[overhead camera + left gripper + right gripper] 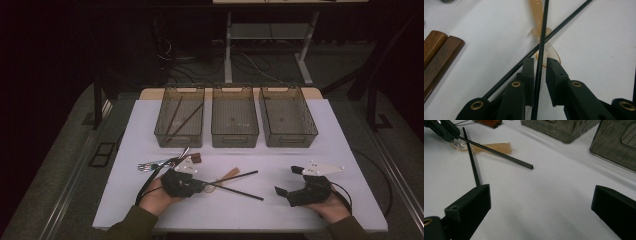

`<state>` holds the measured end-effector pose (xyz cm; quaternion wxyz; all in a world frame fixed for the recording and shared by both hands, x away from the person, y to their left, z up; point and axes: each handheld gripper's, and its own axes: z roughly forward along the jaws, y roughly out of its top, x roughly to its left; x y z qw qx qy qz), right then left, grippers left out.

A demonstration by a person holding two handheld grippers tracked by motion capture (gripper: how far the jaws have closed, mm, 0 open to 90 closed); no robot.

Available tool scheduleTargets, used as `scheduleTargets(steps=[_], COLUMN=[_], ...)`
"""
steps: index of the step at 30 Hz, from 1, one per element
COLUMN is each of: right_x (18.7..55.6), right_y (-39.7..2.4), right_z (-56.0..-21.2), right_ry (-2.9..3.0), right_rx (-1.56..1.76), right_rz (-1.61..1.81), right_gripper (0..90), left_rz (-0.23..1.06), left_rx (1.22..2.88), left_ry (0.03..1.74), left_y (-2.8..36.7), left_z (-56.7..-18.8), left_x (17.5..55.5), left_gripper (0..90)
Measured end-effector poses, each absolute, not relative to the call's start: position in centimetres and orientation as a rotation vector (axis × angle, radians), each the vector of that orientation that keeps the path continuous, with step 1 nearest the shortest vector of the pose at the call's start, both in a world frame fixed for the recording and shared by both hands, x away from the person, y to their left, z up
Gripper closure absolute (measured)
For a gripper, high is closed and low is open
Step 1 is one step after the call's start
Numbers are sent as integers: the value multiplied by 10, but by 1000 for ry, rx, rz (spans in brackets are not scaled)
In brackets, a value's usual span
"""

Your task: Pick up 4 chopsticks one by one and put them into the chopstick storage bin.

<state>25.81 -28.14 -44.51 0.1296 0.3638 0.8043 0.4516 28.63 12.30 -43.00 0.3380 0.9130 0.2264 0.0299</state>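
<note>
1. The left gripper [200, 186] sits low and left of the middle in the high view, on the white table [310, 155].
2. In the left gripper view its two jaws stand close on each side of one black stick [539, 62]. A small gap shows on the right side, so the jaws are not quite pressing on it.
3. A second stick [564, 22] crosses the first one just above the jaw tips, and runs up to the upper right of that view.
4. A clear orange spoon [537, 15] lies under both sticks, at the top middle of that view.
5. Two brown wooden handles [439, 55] lie side by side at the left edge.
6. The right gripper [295, 182] rests low and right in the high view. Its jaws are wide apart, with nothing between them.
7. Three see-through bins [235, 137] stand in a row in the upper middle. The left bin [165, 132] has two sticks inside.
</note>
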Motion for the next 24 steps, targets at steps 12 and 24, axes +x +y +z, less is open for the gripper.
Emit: scheduleTargets(steps=[12,24], right_x=[258,258], right_y=[-281,-281], right_z=[-445,-445], right_ry=[2338,2337], right_rx=[1055,1053], right_rz=[1312,1315], right_gripper=[22,22], left_rz=[75,83], left_rx=[2392,2385], left_ry=[590,582], left_y=[122,121], left_z=[-430,-427], left_x=[286,285], left_gripper=[826,855])
